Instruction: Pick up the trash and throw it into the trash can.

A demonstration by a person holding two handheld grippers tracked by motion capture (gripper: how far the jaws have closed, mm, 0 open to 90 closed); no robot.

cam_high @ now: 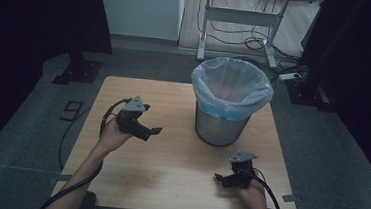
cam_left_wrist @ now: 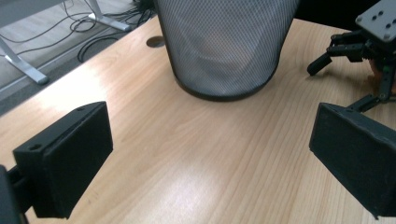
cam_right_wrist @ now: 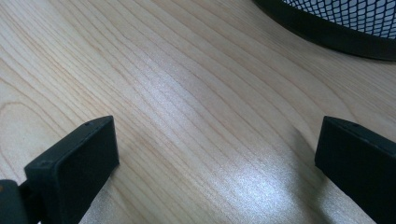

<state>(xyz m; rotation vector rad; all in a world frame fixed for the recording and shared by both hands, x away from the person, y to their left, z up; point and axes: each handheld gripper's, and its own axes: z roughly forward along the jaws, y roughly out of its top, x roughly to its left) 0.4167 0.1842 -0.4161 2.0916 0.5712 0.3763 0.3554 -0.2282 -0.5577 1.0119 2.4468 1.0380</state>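
My left gripper (cam_high: 147,130) hovers with fingers (cam_left_wrist: 65,158) wide, empty, aimed at the mesh bin (cam_high: 222,125) standing ahead on the wooden surface (cam_high: 168,168). My right gripper (cam_high: 223,179) sits low, fingers (cam_right_wrist: 74,168) wide, bin just beyond.

Your high view looks forward and down over the whole table (cam_high: 168,168) from above your side. Your left gripper view faces the mesh bin (cam_left_wrist: 224,46) from close above the tabletop; your right gripper view sits nearer still, sharing that bin's base.
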